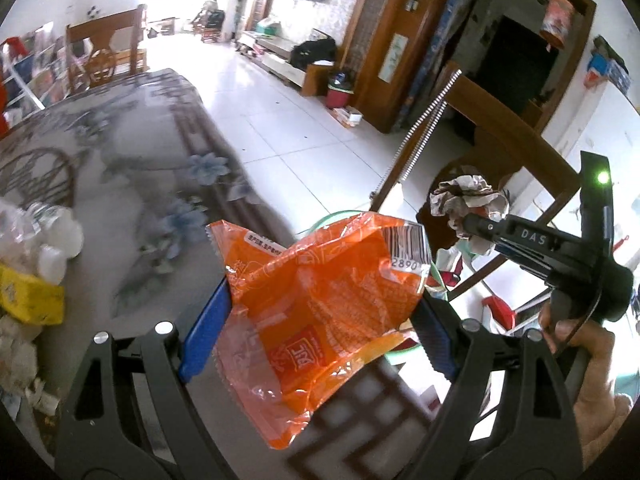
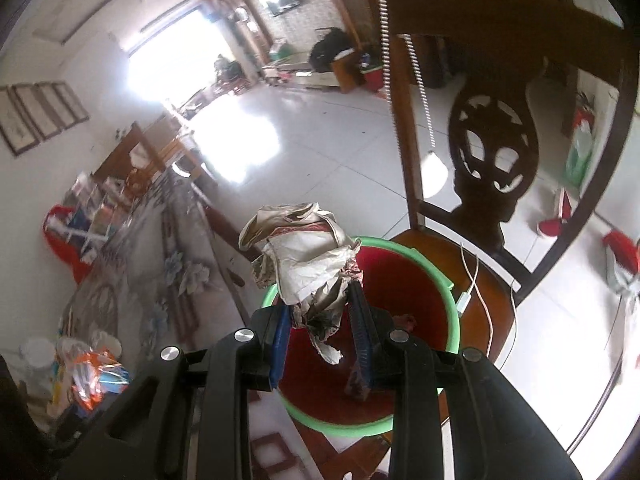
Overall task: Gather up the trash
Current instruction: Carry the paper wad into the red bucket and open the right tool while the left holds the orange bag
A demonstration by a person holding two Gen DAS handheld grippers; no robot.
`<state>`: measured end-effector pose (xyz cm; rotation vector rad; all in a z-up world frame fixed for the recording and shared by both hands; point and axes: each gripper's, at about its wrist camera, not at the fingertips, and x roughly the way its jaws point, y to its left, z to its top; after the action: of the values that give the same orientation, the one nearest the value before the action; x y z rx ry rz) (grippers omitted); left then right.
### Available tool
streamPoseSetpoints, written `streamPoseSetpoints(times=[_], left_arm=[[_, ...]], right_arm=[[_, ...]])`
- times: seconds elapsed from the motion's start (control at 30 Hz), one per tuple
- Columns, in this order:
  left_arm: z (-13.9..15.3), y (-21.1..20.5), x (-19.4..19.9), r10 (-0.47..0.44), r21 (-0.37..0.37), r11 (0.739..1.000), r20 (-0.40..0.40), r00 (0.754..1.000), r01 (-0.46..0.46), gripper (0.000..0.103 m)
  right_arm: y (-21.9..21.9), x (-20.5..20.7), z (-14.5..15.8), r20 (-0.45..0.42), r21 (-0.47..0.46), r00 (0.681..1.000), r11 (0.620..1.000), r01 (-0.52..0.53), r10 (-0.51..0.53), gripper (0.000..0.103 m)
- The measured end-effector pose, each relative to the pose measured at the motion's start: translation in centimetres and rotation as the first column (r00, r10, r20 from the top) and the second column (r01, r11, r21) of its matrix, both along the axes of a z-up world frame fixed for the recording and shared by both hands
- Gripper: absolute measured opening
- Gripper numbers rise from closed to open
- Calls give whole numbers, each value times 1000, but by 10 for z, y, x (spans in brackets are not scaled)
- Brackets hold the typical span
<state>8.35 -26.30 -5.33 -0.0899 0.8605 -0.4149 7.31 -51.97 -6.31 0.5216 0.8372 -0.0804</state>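
My left gripper (image 1: 320, 312) is shut on an orange snack wrapper (image 1: 320, 296) and holds it in the air past the table edge. My right gripper (image 2: 320, 316) is shut on a crumpled paper ball (image 2: 304, 248), held above a red bin with a green rim (image 2: 444, 276). In the left wrist view the right gripper (image 1: 476, 224) with the paper ball (image 1: 468, 196) shows at the right, and the bin's green rim (image 1: 340, 214) peeks from behind the wrapper.
A table with a floral cloth (image 1: 132, 152) carries more trash at its left: a yellow box (image 1: 28, 296), white cups (image 1: 56, 248), crumpled paper (image 1: 16, 352). The bin stands on a wooden chair (image 2: 492, 184) with a white cable (image 2: 472, 280). White tile floor (image 1: 288, 120) lies beyond.
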Motion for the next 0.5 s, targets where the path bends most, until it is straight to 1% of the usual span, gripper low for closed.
streamPoseSetpoints(times=[0.17, 0.27, 0.43, 0.5], left_arm=[[-11, -17, 11, -33, 23, 999, -25, 999, 34, 82], [-15, -25, 18, -41, 19, 999, -44, 998, 41, 82], [-15, -43, 25, -70, 45, 996, -34, 997, 72, 83], [-18, -52, 28, -98, 61, 993, -45, 994, 100, 89]], right_arm=[[-6, 2, -3, -10, 12, 1000, 1000, 23, -23, 28], [-6, 5, -4, -17, 23, 999, 999, 27, -27, 28], [-4, 10, -4, -20, 10, 999, 999, 39, -39, 29], [-7, 10, -4, -20, 2, 998, 998, 65, -65, 42]])
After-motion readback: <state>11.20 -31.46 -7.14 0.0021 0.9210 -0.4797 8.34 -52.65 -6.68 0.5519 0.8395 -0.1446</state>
